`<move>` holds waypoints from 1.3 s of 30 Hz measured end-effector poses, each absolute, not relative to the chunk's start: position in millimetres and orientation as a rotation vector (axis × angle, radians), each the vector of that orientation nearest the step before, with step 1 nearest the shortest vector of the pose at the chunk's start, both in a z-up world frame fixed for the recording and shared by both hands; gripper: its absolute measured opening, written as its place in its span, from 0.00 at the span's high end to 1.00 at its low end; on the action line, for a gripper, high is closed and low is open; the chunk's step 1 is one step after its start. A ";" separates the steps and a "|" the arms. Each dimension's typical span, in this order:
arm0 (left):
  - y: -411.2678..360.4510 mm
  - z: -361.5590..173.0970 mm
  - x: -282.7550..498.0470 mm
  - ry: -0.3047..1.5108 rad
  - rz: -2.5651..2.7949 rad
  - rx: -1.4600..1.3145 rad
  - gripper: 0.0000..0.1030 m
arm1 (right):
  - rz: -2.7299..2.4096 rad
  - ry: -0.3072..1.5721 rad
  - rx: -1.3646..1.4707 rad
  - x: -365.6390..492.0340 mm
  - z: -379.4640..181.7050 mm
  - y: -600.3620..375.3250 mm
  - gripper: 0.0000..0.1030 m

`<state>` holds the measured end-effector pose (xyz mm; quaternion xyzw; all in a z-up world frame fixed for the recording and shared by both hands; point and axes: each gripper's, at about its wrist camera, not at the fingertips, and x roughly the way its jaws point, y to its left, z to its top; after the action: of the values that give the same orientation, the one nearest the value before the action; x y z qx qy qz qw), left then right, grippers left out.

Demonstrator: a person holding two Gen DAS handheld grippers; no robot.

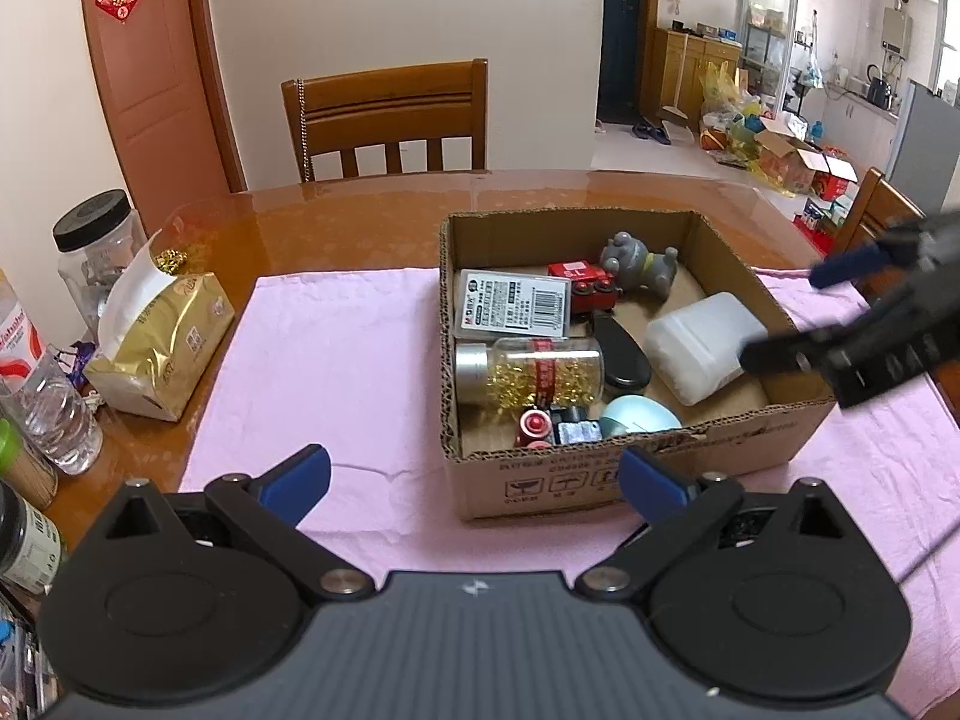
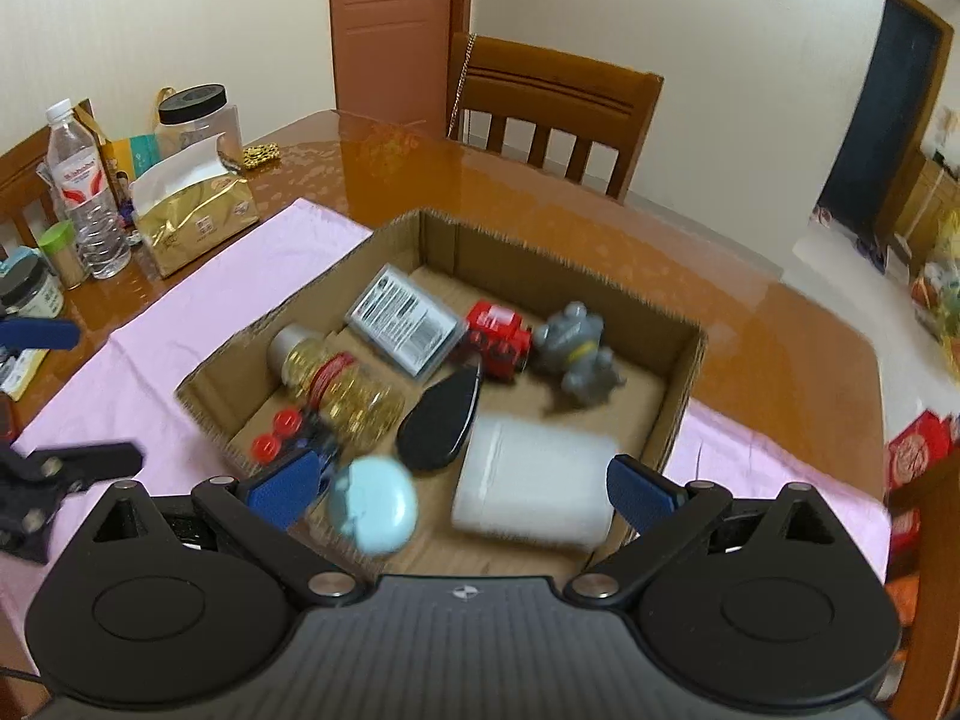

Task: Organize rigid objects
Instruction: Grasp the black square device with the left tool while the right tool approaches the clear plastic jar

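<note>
right gripper (image 2: 459, 489) jaws wide, empty; white translucent plastic tub (image 2: 534, 483) just ahead at 12 o'clock in brown cardboard box (image 2: 684, 384), long axis 9-to-3.

Left wrist view: looks forward and downward along its own fingers from the near edge of the pink cloth (image 1: 336, 360), close to the open brown cardboard box (image 1: 636, 480), facing the wooden chair (image 1: 390, 114). Right wrist view: sits nearer, above the box's (image 2: 678, 396) near right corner, angled down and leftward. Both views share the box, cloth and chair (image 2: 552, 114).
</note>
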<state>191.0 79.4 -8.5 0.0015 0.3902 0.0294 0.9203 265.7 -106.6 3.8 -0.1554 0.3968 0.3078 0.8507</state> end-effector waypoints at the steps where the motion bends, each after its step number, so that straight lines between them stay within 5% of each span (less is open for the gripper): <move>1: 79.1 -9.3 190.2 0.800 0.063 0.001 0.01 | 0.649 0.842 -0.314 259.5 2.0 -109.4 0.00; 17: 76.8 -39.4 181.1 0.863 0.066 -0.018 0.01 | 0.676 0.995 -0.316 150.5 -69.1 -104.5 0.00; 39: 3.7 -91.5 232.0 0.984 -0.087 -0.005 0.01 | 0.405 0.998 -0.296 161.0 -101.2 -136.3 0.00</move>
<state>232.0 3.7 -91.5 -0.0026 0.4725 -0.0415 0.8804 161.0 -136.3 -101.2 -0.1402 0.4733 0.1922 0.8482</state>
